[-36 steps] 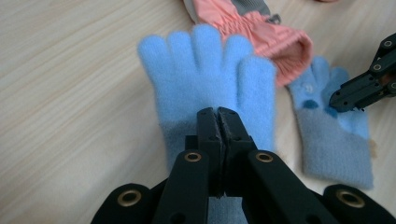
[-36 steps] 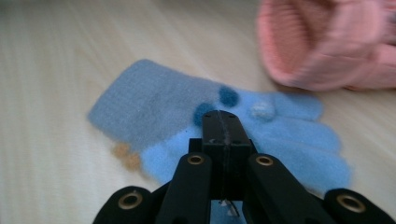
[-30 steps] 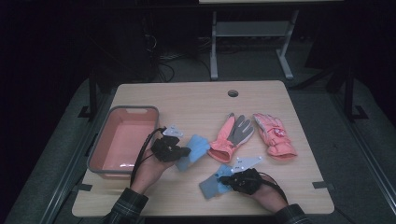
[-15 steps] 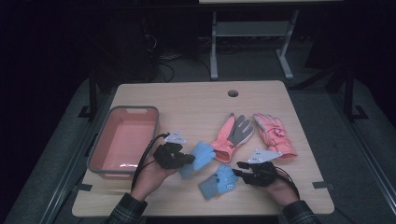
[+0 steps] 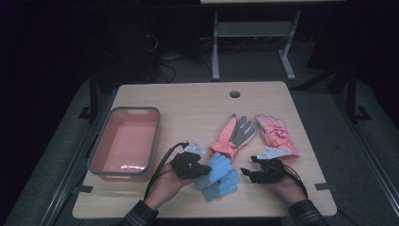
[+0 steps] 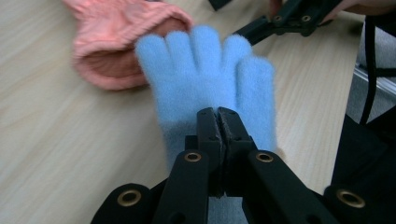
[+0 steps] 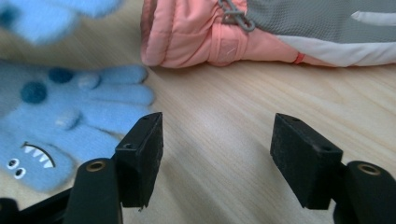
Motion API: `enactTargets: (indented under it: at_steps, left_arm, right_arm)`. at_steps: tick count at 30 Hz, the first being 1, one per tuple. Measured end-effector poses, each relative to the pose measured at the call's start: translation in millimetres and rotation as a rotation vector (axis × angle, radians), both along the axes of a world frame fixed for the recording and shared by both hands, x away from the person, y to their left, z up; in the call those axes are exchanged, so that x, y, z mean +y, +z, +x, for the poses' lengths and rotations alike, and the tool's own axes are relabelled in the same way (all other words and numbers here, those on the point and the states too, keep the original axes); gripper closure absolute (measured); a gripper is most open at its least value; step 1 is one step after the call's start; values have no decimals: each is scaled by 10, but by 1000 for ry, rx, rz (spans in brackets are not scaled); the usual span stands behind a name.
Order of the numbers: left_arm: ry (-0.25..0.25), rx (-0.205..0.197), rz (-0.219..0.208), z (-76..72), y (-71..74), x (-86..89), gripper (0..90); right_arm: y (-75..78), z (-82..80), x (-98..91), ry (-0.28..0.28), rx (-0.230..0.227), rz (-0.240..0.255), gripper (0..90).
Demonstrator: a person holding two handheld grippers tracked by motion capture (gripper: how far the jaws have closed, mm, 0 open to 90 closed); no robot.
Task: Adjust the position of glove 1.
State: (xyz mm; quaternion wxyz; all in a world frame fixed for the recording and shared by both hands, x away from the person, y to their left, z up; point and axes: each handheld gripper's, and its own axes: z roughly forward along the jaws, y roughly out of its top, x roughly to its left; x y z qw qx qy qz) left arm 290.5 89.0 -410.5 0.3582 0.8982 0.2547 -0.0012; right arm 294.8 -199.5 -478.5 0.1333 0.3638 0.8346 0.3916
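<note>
My left gripper point(image 5: 206, 169) point(image 6: 217, 114) is shut on the cuff of a fuzzy blue glove point(image 5: 215, 165) point(image 6: 210, 79), whose fingers point toward a pink glove's cuff point(image 6: 121, 51). A second blue glove point(image 5: 223, 184) point(image 7: 60, 121), with a monster face, lies flat on the table partly under the first. My right gripper point(image 5: 245, 172) point(image 7: 217, 140) sits just right of it; its jaws have just been opening and nothing is between them. Its black jaws point(image 6: 289, 18) also show at the top of the left gripper view.
A pink-and-grey glove point(image 5: 235, 136) point(image 7: 261, 32) and a pink glove point(image 5: 275, 134) lie beyond the grippers. A pink bin point(image 5: 124, 141) with a grey rim stands at the left. The table point(image 5: 197, 103) has a cable hole point(image 5: 234, 93) near its far edge.
The left gripper carried its blue glove rightward, over the other one. The right gripper moved right, opened and let go of the monster-face glove, which now rests on the table.
</note>
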Motion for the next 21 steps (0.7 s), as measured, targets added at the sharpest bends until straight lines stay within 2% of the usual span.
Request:
enactTargets:
  at_steps: [1,3,9,13,15,17,19,21]
  left_arm:
    - [-22,1,17,-18,-16,-50,884]
    - [-19,4,14,-41,-46,-103,884]
    - [-50,1,58,-93,-104,-215,884]
    - [-39,-2,65,-116,-154,-277,883]
    - [-53,-6,90,-115,-173,-288,883]
    - [-46,2,87,-129,-204,-317,882]
    - [-63,2,115,-124,-223,-323,879]
    - [-61,7,115,-125,-249,-337,872]
  right_arm:
    - [-18,6,13,-3,-2,-19,302]
    - [-18,10,12,-5,0,-14,299]
    - [-18,11,15,-11,3,-20,279]
    - [-18,7,20,-9,0,-27,280]
    - [-18,6,21,-7,1,-28,280]
    - [-17,5,23,-9,2,-27,279]
    - [-17,4,24,-8,2,-27,280]
    - [-18,3,25,-8,2,-27,279]
